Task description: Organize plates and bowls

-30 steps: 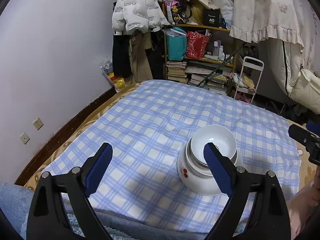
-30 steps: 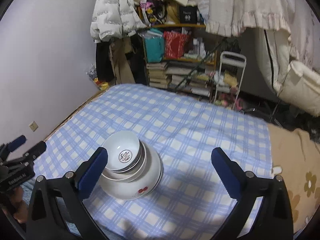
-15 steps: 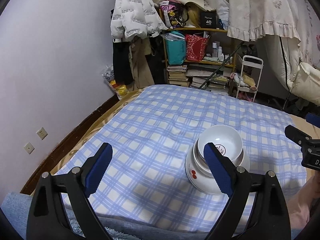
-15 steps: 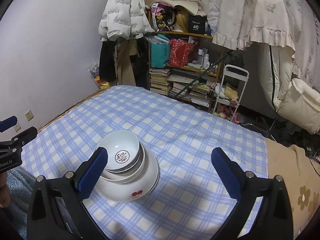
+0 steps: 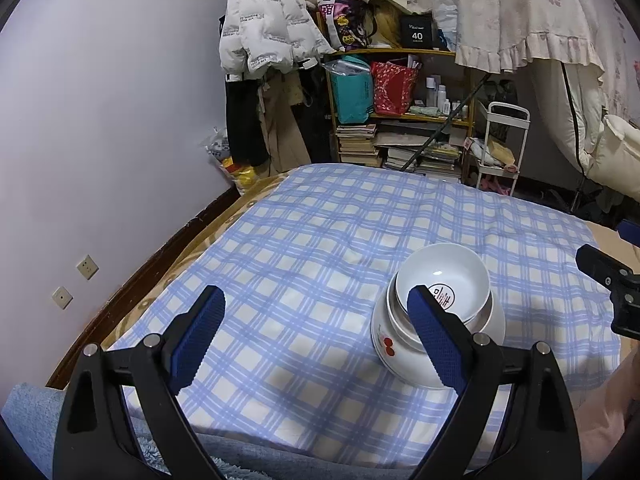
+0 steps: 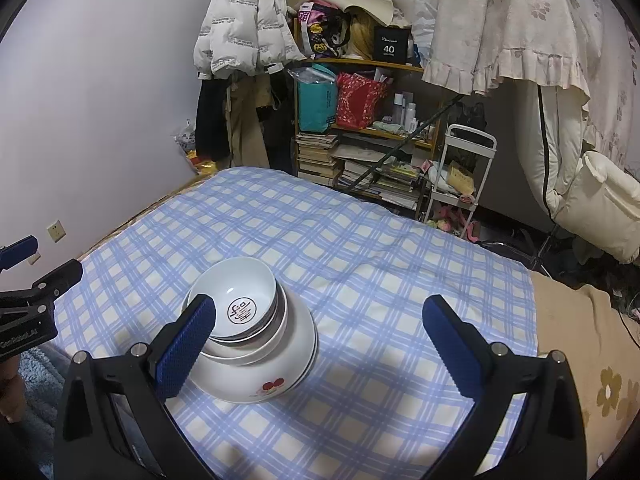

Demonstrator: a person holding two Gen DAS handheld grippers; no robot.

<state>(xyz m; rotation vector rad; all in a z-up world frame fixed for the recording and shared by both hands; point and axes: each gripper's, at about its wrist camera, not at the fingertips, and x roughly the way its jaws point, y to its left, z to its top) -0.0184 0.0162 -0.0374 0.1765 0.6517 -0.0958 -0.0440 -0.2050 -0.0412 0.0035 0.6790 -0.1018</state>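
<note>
In the left wrist view, a stack of white bowls is seen on a blue and white checked cloth. The bowls are smooth, shiny and round. A black round mark is printed inside the top bowl, and a small red picture is painted on the side of the big bottom bowl. The cloth is soft and a little wrinkled, and it is spread over a bed. A plain pale wall is seen on the left, with two small wall sockets low down. A puffy white jacket is hung at the back, beside a wooden shelf packed with bags, bottles and piles of books. The left gripper is held with its blue, bumpy fingers wide apart, and nothing is held between them. The bowls are partly hidden behind the right-hand finger, toward the right of the view.

In the right wrist view, the same stack of bowls is seen on the checked cloth. A tan blanket with flowers is laid at the right edge of the bed. A small white cart is stood next to the shelf. The right gripper is also held wide apart, with nothing held. The bowls are partly hidden behind its left-hand finger, toward the left of the view.
</note>
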